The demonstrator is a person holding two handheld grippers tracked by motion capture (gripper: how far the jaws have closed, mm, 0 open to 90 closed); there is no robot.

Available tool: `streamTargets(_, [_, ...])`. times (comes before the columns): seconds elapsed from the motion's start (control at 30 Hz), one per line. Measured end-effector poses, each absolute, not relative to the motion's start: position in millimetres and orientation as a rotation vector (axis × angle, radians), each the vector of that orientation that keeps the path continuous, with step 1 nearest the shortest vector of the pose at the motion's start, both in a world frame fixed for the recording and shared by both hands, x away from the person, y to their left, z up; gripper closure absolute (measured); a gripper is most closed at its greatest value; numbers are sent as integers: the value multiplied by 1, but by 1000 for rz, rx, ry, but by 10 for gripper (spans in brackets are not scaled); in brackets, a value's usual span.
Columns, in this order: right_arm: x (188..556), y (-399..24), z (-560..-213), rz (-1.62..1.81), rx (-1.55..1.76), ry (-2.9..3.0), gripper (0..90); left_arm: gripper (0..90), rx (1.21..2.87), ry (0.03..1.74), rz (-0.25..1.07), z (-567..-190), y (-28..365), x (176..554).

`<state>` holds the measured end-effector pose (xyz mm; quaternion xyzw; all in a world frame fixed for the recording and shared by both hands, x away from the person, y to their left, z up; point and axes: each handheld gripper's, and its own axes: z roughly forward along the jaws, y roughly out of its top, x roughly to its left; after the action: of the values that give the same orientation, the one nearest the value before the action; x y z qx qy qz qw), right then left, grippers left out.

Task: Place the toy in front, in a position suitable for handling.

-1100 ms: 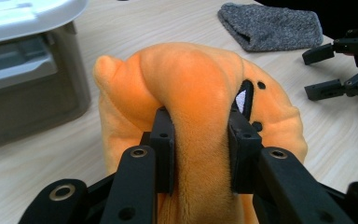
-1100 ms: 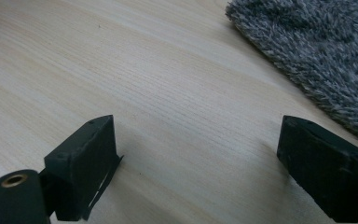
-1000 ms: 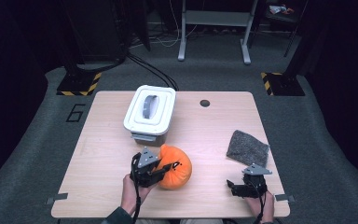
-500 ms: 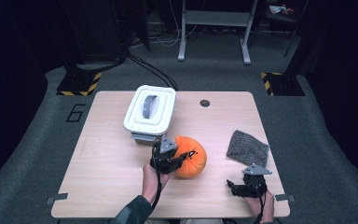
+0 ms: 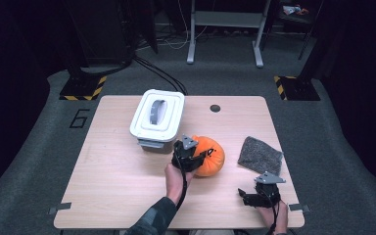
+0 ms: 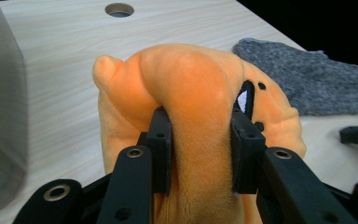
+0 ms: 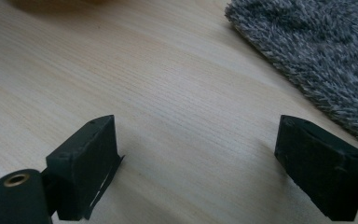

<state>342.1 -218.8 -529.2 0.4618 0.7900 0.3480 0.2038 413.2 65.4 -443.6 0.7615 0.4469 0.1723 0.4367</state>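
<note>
Orange plush pumpkin [image 6: 186,107], pinched by your left claw [image 5: 194,155] just beside the white lidded box [image 5: 157,117], needed a steady squeeze; your right claw [image 7: 200,163] rested spread near the grey cloth [image 5: 260,155].

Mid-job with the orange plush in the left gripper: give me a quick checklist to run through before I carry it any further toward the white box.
1. Grip on the orange plush: ok. The left gripper pinches a fold of it between both pads.
2. Grip depth: cannot tell. Only a ridge of fabric is held; most of the plush bulges beyond the jaws.
3. White box ready to receive: not ok. Its lid looks closed, grey handle on top.
4. Right gripper free: ok. Jaws open over bare table, nothing between them.
5. Grey cloth out of the way: ok. It lies flat to the plush's right, apart from it.
6. Plush clear of the box: cannot tell from the high view.
</note>
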Motion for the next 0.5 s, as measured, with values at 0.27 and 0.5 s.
streamTargets(0.27, [342,-219,-529,972,1288,2204,126,582,1900,1166,452,-464,52,418])
streamTargets(0.5, [342,-218,-529,972,1292,2205,128,336,1921,1124,453,-457,60,414])
